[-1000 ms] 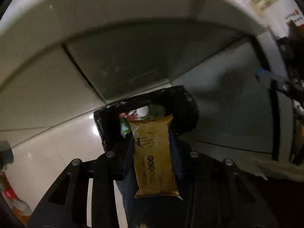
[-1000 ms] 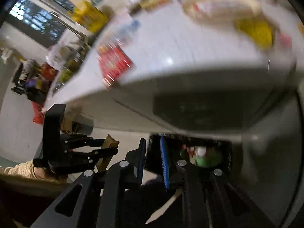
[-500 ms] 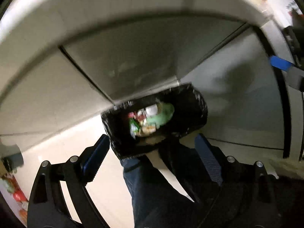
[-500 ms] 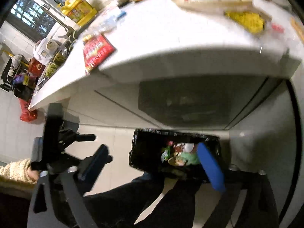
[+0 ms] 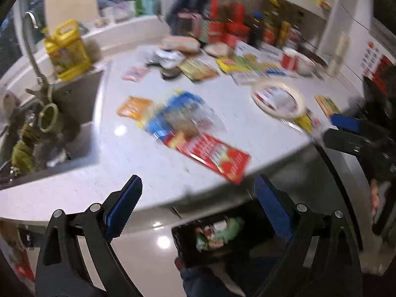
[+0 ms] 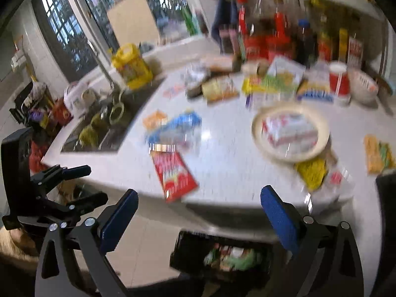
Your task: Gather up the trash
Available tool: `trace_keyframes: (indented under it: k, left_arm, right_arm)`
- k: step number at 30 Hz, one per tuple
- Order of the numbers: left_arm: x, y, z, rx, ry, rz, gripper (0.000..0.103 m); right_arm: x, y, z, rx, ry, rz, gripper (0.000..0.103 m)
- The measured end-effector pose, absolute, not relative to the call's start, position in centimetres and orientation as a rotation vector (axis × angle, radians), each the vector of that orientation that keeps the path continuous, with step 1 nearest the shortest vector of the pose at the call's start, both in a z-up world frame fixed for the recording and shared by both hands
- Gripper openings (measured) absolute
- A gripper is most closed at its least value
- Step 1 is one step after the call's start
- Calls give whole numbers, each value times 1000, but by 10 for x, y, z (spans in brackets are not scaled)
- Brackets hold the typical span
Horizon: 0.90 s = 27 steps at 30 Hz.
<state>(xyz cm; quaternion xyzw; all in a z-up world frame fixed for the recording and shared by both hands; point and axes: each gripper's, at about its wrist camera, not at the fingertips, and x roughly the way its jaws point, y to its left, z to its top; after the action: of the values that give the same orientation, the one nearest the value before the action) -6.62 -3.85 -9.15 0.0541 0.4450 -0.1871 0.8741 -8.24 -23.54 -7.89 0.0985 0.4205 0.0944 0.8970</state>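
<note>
Nearest, both sets of tongs stand wide with nothing between them: the left tongs (image 5: 195, 212) and the right tongs (image 6: 198, 220) have just been opening. Below them on the floor sits the black-lined bin (image 6: 188, 255), already holding wrappers. Past its rim, at the near edge of the white bench (image 5: 153, 158), lies a red packet (image 5: 215, 156), one corner overhanging; it looks light, thin and crinkly, likely slippery, so that overhanging corner seems the best place to pinch it. Just beyond lies a blue-and-clear wrapper (image 6: 175, 131), soft and limp. Farther right a plate (image 6: 259, 133) carries a carton. Bottles crowd the back.
</note>
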Motion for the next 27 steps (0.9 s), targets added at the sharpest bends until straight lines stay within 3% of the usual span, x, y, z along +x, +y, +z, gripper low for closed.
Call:
trace_keyframes:
  k: [8,27]
  left_arm:
    - [-40,-33,-73,102,882,-277,90]
    - [-28,-23,-51,93,837,-174,90]
  right_arm:
    - [-61,-234,-44,194,786,121,98]
    - [-52,-223,-33,203,773,94,98]
